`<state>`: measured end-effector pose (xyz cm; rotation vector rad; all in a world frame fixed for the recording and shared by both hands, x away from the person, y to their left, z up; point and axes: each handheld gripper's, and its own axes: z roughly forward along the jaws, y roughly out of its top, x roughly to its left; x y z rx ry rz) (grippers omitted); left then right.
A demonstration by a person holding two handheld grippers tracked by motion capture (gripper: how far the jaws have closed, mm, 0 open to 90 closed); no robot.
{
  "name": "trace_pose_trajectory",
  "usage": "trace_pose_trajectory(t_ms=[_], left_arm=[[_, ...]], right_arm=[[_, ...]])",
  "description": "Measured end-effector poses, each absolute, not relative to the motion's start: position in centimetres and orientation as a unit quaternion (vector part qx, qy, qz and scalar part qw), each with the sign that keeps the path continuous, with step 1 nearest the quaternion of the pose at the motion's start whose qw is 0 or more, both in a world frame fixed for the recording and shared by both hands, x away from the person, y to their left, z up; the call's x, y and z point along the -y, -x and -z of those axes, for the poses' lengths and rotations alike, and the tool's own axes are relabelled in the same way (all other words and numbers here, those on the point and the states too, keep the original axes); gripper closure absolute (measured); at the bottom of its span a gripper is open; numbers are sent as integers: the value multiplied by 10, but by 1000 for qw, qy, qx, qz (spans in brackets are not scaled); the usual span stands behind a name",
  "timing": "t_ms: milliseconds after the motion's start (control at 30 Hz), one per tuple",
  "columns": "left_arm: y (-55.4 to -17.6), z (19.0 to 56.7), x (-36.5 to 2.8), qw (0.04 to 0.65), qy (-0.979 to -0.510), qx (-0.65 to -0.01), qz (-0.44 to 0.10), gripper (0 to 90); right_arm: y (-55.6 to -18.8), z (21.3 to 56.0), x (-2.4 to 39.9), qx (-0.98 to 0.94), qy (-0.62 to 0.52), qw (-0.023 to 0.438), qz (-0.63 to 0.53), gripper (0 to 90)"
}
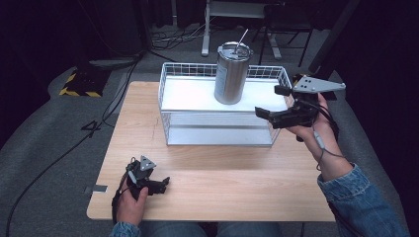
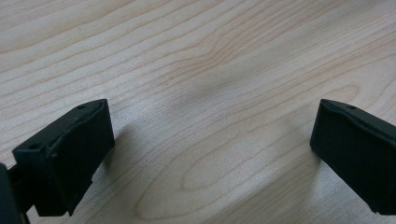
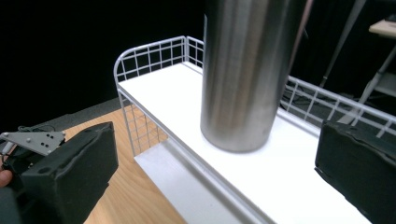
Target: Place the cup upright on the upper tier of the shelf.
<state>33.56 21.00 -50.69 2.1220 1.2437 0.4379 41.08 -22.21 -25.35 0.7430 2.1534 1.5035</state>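
A tall steel tumbler point(image 1: 232, 74) with a lid and a straw stands upright on the top shelf of a white wire rack point(image 1: 188, 94) at the back of the wooden table point(image 1: 222, 182). My right gripper point(image 1: 267, 100) hovers at the rack's right end, open, its jaws pointing left toward the tumbler and apart from it. In the right gripper view the tumbler point(image 3: 243, 74) stands between and beyond the open jaws of the right gripper point(image 3: 215, 172), above the white shelf point(image 3: 163, 93). My left gripper point(image 1: 163, 185) rests low at the table's front left, and its jaws point(image 2: 212, 144) stand open over bare wood.
The rack has a lower shelf point(image 1: 217, 134) under the top one and a raised wire rim around the top. Cables point(image 1: 64, 153) run across the grey floor at the left. A black-and-yellow striped block point(image 1: 79, 84) lies at the back left, and desk legs point(image 1: 205, 29) stand behind.
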Motion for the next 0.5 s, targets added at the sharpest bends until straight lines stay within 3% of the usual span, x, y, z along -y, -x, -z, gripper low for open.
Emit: trace_pose_trajectory(t_ms=[500], left_arm=[[-335,507,-210,314,-805,-473,-168,2]], right_arm=[[-398,293,248,-789,-287,195,-507,0]])
